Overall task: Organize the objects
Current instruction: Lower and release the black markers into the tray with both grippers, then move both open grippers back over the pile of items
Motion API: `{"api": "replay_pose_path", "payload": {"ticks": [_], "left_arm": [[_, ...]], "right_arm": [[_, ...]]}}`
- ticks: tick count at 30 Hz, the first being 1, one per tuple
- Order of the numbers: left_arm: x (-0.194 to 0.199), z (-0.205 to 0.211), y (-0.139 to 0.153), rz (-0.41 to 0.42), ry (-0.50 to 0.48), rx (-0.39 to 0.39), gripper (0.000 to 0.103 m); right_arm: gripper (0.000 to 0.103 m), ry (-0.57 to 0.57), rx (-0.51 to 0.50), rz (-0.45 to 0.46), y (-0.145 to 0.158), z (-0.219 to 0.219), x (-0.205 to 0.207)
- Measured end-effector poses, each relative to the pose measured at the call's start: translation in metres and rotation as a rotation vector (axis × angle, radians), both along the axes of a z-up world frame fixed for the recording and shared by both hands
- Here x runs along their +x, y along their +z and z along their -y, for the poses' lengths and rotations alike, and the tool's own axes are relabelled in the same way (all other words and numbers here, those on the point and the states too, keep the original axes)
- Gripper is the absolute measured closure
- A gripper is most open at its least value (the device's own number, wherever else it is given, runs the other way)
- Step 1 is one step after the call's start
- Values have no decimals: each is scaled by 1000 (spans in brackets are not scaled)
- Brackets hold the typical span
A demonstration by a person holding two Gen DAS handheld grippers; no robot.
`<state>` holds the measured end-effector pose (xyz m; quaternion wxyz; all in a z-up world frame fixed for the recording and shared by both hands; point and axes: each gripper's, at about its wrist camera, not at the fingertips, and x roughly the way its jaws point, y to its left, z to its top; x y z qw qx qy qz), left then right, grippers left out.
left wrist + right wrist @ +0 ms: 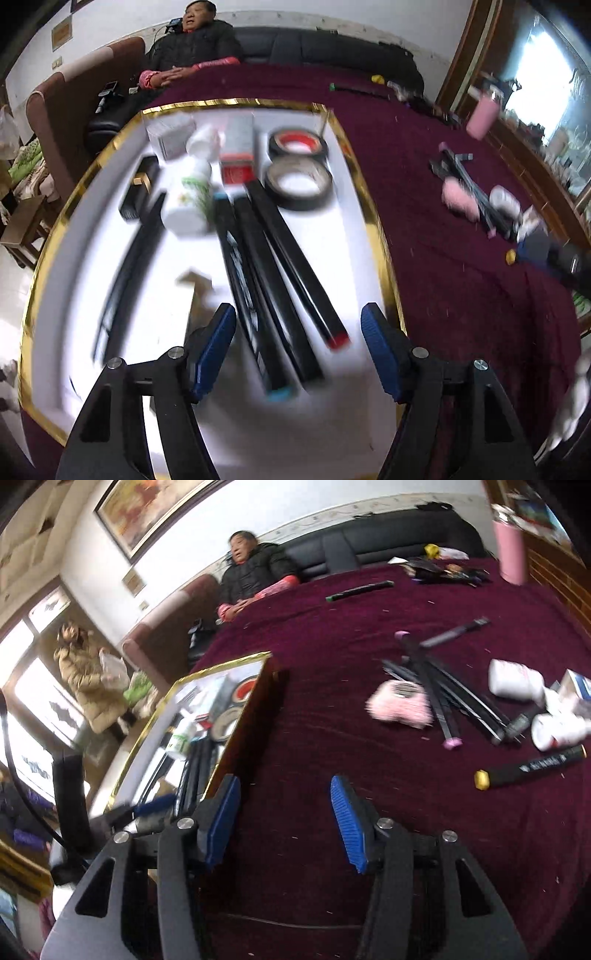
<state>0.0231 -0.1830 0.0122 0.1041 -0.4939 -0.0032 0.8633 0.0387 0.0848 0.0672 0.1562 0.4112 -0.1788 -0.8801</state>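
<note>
Left gripper point(298, 347): jaws apart, empty, above tray point(373, 206).
Right gripper point(284, 819): jaws apart, empty; black marker point(532, 767) at 2 o'clock.

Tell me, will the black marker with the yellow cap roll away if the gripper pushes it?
Probably. The marker looks round and lies flat on the cloth, so a sideways push likely rolls it. The fuzzy fabric may slow it. It looks stiff.
</note>
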Motion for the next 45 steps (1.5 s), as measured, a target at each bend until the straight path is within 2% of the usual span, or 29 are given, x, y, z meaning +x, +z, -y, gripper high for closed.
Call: {"api": "replay_pose_path", "payload": {"ticks": [5, 11, 13, 16, 17, 19, 20, 21, 22, 23, 24, 27, 31, 32, 36, 38, 39, 40, 42, 43, 44, 45], "left_arm": [[41, -16, -4, -22, -2, -24, 39], [68, -28, 1, -5, -44, 0, 39], [75, -33, 4, -4, -76, 38, 39], [83, -34, 28, -96, -87, 67, 39], [85, -34, 41, -151, -89, 77, 39], [86, -34, 69, -256, -113, 136, 37], [85, -35, 81, -287, -124, 192, 32], [79, -37, 86, -265, -130, 261, 16], [65, -42, 86, -194, -167, 367, 7], [50, -49, 82, -124, -203, 434, 7], [38, -59, 79, -81, -213, 438, 7], [5, -90, 74, -76, -193, 323, 7], [-46, -131, 61, -57, -153, 227, 7], [-55, -143, 58, -62, -159, 180, 7], [-111, -187, 31, -36, -140, 9, 8], [-126, -198, 12, -16, -139, -50, 8], [-135, -206, 1, 1, -145, -106, 9], [-139, -211, -8, 20, -149, -136, 12], [-140, -217, -20, 73, -196, -95, 19], [-135, -219, -18, 53, -214, -118, 27], [-127, -224, -18, 48, -247, -132, 31], [-119, -227, -16, 42, -284, -127, 46]], "right_arm": [[53, -26, -10, -1, -2, -22, 6], [53, -50, -56, -10, -5, -48, 11], [53, -64, -62, -33, 1, -60, 16], [53, -88, -30, -124, 30, -83, 31], [50, -109, 0, -189, 47, -91, 42], [17, -173, 44, -329, 73, -106, 63], [1, -209, 30, -393, 82, -116, 74], [0, -239, -26, -430, 86, -131, 83], [0, -229, -74, -400, 84, -140, 82], [0, -204, -122, -332, 79, -150, 75], [0, -209, -147, -269, 70, -158, 70], [0, -290, -122, -210, 48, -175, 74], [0, -328, -175, -176, 27, -191, 86], [0, -333, -180, -156, 24, -196, 85], [0, -341, -208, -114, 14, -211, 84], [0, -338, -210, -109, 11, -214, 84], [0, -337, -205, -106, 10, -216, 82], [0, -333, -200, -105, 11, -217, 83], [0, -328, -195, -101, 9, -219, 82], [0, -327, -196, -100, 9, -220, 81], [0, -325, -198, -102, 9, -220, 80], [0, -323, -197, -100, 8, -220, 79]]}}
